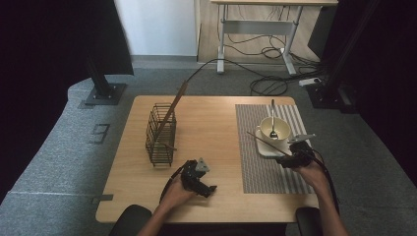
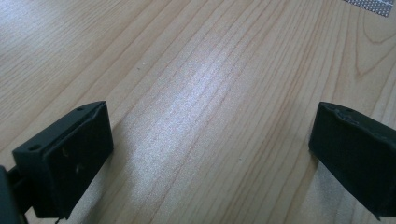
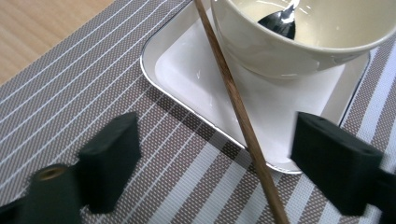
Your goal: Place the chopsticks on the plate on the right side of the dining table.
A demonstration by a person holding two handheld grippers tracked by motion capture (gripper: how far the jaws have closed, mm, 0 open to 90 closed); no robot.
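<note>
thin brown wooden chopstick [image 3: 236,105], straight — lying across white tray [image 3: 187,70]

Chopstick [image 3: 233,100] runs off top and bottom edges; bowl [image 3: 280,46] cut by top edge; spoon [image 3: 280,21] handle unseen.

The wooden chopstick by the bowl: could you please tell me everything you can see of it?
The wooden chopstick is one thin, round, brown stick with visible grain. It lies slanted across the white square plate, resting on its rim, beside the cream bowl, its near end over the striped placemat. It passes between the right gripper's open fingers, which do not touch it.
</note>
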